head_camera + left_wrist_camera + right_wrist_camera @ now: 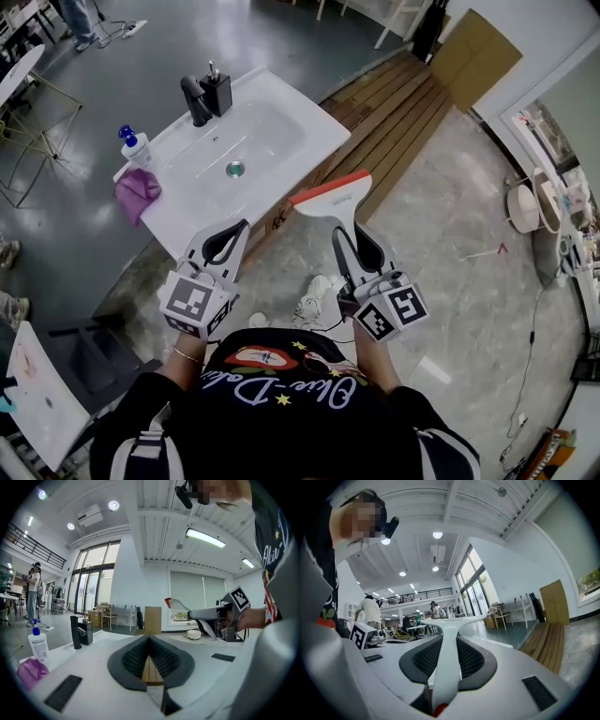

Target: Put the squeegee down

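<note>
A white squeegee (333,197) with a red blade edge is held up in front of me, blade end away from me, over the floor beside the right corner of the white sink (281,117). My right gripper (339,234) is shut on its handle. In the right gripper view the squeegee's handle (446,658) runs up between the dark pads to its wide head. My left gripper (239,230) hovers just off the sink's near edge, shut with nothing in it (149,639). From the left gripper view, the squeegee (178,604) shows at the right, above the basin.
On the sink stand a black faucet (195,98), a black dispenser (217,92), a blue-capped bottle (136,148) and a purple cloth (138,192). Wooden planks (394,112) lie beyond the sink. A cardboard sheet (473,56) leans at the back right.
</note>
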The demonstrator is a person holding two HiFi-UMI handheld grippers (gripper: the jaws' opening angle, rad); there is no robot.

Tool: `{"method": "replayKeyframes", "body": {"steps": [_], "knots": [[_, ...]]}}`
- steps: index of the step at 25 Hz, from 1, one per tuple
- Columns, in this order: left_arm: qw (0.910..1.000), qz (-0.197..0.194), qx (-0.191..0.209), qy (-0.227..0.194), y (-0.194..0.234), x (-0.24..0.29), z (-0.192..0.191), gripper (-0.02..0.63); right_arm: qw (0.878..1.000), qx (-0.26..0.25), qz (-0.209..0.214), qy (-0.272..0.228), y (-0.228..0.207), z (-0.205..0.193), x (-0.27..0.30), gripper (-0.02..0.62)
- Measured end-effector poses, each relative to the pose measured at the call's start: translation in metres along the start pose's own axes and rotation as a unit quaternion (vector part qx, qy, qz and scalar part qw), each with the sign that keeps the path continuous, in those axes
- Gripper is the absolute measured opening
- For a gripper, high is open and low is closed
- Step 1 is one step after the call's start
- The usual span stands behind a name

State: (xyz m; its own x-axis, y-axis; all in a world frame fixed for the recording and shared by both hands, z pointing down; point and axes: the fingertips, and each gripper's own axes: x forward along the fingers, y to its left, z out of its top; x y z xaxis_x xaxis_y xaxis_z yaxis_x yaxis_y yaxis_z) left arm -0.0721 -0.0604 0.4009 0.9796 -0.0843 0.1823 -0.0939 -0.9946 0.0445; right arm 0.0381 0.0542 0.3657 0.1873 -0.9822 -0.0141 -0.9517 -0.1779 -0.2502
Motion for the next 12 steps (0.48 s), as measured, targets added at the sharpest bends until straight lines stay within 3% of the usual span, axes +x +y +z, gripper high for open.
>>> {"method": "replayKeyframes", "body": {"steps": [12], "knots": [[0.9999, 0.010, -0.006, 0.011, 0.002, 0.042, 0.003, -0.009, 1.000, 0.018, 0.011, 0.012, -0.040, 0.000, 0.018, 0.109]]}}
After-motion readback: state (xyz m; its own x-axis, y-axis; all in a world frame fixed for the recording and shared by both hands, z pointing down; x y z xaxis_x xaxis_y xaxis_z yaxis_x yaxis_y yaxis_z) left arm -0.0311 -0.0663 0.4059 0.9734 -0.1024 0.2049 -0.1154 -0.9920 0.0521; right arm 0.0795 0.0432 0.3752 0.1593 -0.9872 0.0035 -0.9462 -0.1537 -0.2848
